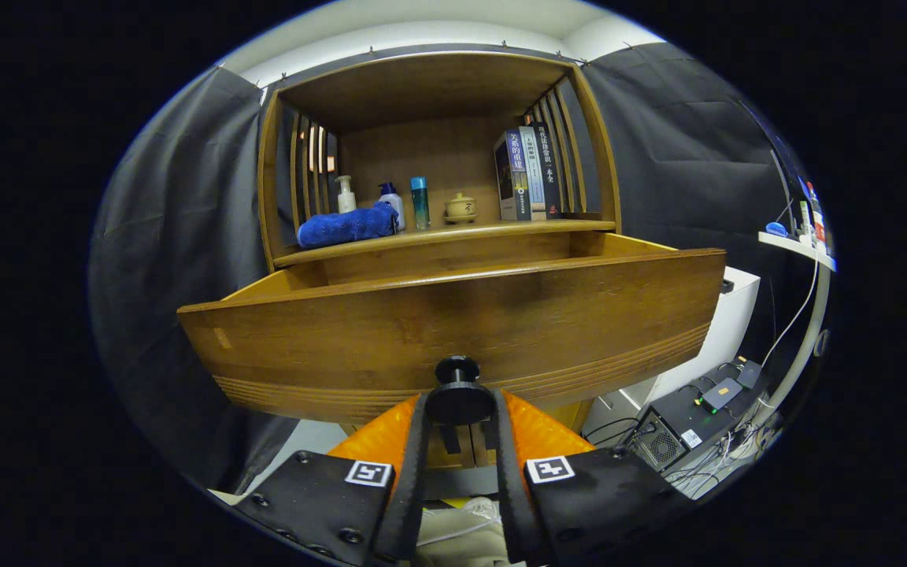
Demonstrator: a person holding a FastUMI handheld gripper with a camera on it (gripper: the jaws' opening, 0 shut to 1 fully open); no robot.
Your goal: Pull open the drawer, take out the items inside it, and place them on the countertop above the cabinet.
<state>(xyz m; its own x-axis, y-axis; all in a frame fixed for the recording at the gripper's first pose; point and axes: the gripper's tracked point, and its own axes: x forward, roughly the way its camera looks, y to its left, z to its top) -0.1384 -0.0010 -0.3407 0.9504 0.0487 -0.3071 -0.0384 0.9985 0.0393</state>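
Observation:
A wooden drawer (453, 315) stands pulled well out of the cabinet, its front panel close ahead of me. Its dark round knob (458, 390) sits between my two fingers, and my gripper (458, 405) is shut on that knob. The drawer's inside is hidden behind the front panel. Above the drawer runs the wooden countertop (501, 230), and on it lies a rolled blue towel (347, 224).
On the countertop stand a white pump bottle (346, 194), a blue-capped bottle (393, 201), a teal bottle (420, 203), a small lidded pot (460, 208) and several books (528, 173). A white cabinet (729, 323), electronics and cables (705, 425) lie lower right.

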